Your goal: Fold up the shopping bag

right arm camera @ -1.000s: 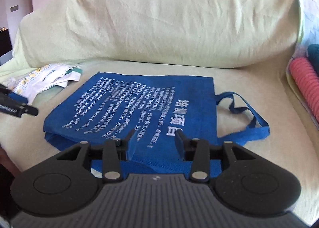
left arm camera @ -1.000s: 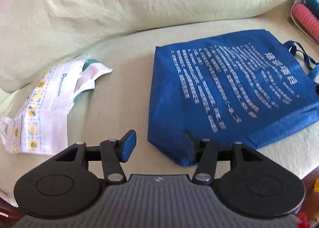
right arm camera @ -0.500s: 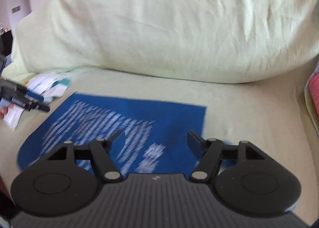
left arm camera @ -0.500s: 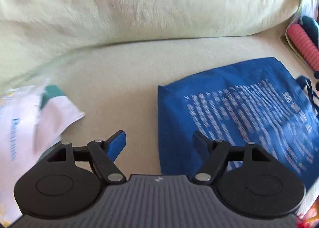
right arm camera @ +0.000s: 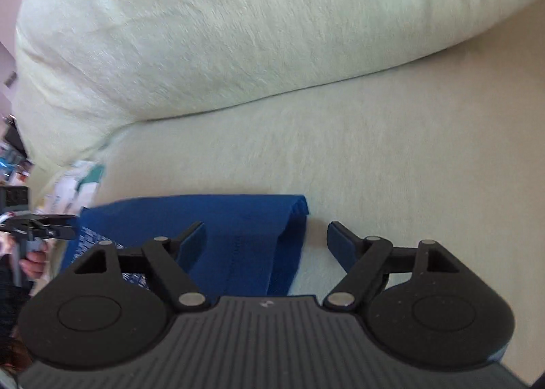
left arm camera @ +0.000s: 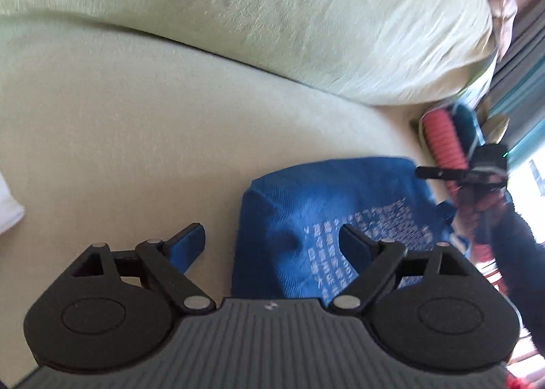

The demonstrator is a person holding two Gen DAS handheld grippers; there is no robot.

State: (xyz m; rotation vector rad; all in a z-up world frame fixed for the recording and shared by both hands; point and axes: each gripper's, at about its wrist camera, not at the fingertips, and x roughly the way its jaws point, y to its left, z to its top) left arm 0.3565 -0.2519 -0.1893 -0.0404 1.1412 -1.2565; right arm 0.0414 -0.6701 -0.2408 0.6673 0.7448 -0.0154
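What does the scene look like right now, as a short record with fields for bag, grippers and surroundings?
bag: blue bag, white print, lying on the sofa seat
left gripper: open, straddling the bag's left edge, nothing held
right gripper: open, straddling the bag's right edge, nothing held
backrest: pale green cushion
other: white bag beyond the blue one; pink roll at the sofa's right end

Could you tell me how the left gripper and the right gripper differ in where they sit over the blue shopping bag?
The left gripper straddles the blue shopping bag's left edge, with its right finger over the white printing; the right gripper straddles the bag's right edge, where the cloth is plain. The left gripper's left finger is over bare cushion; the right gripper's right finger is. Both are open and hold nothing.
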